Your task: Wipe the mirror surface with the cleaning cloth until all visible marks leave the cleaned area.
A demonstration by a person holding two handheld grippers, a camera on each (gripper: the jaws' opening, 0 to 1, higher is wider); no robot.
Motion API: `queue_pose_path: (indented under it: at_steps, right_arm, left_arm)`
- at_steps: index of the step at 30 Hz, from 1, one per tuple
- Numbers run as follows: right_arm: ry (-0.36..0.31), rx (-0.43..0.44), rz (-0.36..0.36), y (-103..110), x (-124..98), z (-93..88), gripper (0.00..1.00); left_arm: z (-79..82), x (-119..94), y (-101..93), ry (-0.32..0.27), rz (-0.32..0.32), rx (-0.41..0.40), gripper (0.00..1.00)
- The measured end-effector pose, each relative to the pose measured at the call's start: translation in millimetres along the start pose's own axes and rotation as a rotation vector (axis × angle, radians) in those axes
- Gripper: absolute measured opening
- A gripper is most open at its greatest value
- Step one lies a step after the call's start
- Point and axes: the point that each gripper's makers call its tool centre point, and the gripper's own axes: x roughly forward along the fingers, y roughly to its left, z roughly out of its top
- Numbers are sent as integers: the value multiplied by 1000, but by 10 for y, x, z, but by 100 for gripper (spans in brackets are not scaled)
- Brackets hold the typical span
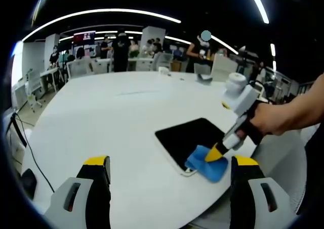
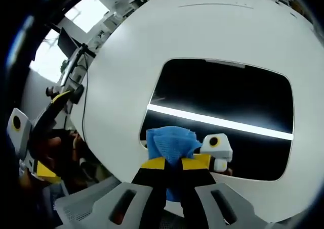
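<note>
- Here the right gripper [image 2: 173, 164] is clenched on the blue cleaning cloth [image 2: 170, 144], pressing it on the near corner of the dark mirror [image 2: 223, 95] lying flat on the white table [image 1: 111, 118].
- The left gripper [image 1: 169, 169] hovers released above the table.
- No marks are discernible; most of the glass seemingly remains to wipe.

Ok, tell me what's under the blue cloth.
The blue cloth, clamped by the right gripper, lies on the mirror's near corner. Any marks beneath it are covered.
</note>
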Motion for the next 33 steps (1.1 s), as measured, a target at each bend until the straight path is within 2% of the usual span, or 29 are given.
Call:
queue_pose_path:
  at_steps: [33]
  right_arm:
    - [-5,31,-4,-197,-88,-50,4]
  left_arm:
    - [57,57,-70,4,-19,20,99]
